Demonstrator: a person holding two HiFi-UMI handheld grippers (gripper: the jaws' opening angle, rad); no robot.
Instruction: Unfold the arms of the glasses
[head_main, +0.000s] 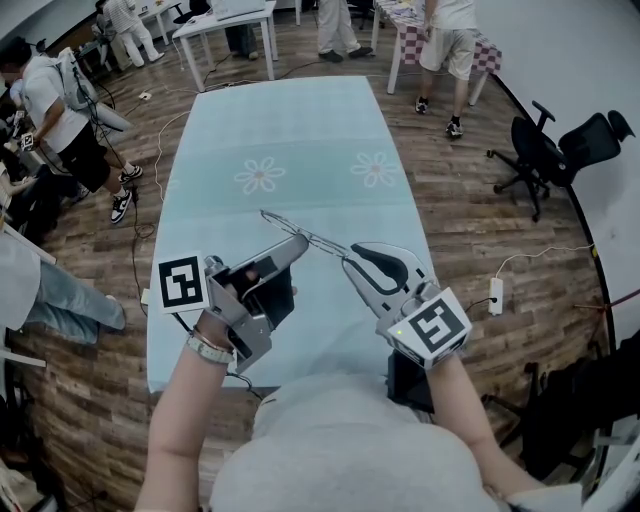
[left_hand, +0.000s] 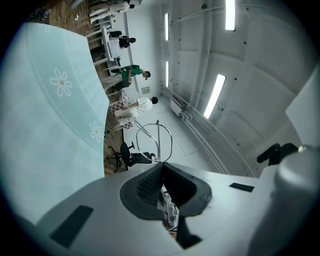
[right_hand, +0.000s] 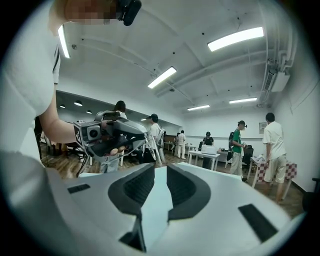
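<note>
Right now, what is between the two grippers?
Only the glasses. In the head view the left gripper is shut on them, and their thin wire reaches toward the open, empty right gripper.

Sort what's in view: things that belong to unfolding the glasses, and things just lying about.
For the job:
glasses, gripped in the left gripper
right gripper, open, nothing between its fingers

Just about:
table
office chair
power strip
</note>
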